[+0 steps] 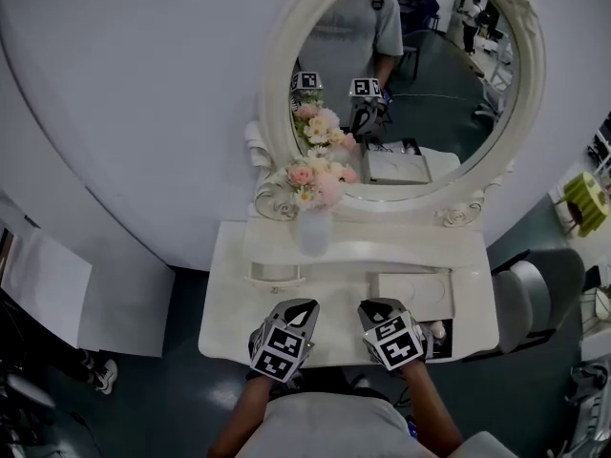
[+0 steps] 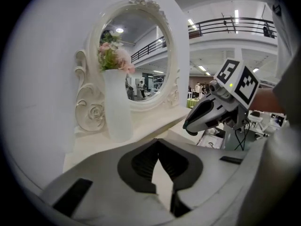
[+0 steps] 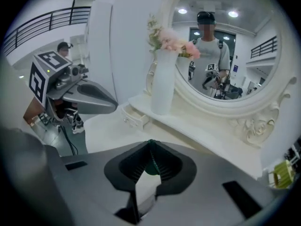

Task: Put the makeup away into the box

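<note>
Surface: white dressing table [image 1: 229, 322] against a pale wall.
Makeup: small dark green item [image 3: 149, 167], pinched between the right gripper's [image 3: 150, 144] pads above the table's front edge.
Box: white box [image 1: 410, 296] on the table's right half, just beyond that gripper.
Left gripper [image 2: 158, 143]: jaw tips pressed together, nothing between.
Behind: vase [image 1: 313, 232] of pink flowers [image 1: 315, 181] before the oval mirror [image 1: 420, 84].

We wear a grey short-sleeved T-shirt [image 1: 329, 426]. Our grey left gripper [image 1: 302, 305] and right gripper [image 1: 373, 307] carry black-and-white marker cubes [image 1: 280, 349].
</note>
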{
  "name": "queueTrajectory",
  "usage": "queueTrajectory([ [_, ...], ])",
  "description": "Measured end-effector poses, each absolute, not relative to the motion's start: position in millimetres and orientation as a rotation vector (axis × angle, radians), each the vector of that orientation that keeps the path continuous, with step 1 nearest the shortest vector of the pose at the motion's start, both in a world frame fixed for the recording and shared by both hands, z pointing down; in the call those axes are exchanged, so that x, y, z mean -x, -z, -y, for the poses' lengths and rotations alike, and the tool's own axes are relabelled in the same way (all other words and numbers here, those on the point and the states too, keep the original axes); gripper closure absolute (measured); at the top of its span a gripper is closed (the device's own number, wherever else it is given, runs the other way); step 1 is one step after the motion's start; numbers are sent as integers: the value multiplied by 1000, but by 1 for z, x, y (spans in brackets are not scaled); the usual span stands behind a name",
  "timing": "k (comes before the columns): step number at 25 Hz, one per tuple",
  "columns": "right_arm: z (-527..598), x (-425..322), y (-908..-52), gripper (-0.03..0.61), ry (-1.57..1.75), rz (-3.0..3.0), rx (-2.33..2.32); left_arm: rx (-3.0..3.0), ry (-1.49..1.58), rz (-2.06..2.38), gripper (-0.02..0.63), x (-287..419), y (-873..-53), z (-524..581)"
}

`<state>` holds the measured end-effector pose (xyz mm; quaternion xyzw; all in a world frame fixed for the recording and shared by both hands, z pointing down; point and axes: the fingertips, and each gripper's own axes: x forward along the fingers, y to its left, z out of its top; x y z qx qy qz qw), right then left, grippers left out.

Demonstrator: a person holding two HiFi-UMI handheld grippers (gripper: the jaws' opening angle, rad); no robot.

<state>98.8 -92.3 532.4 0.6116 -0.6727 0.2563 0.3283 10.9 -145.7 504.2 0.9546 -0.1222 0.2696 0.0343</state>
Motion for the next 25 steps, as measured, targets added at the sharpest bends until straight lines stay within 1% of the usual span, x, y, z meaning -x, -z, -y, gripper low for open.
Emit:
queueTrajectory([
  [12,22,-169,-520,537,-747,1653,-1817,-3006,-832,103,618,-102,-500,88],
  [25,-37,-224,-539,536,-851,1522,-1914,-3010,-872,-115,618,-161,-511,40],
])
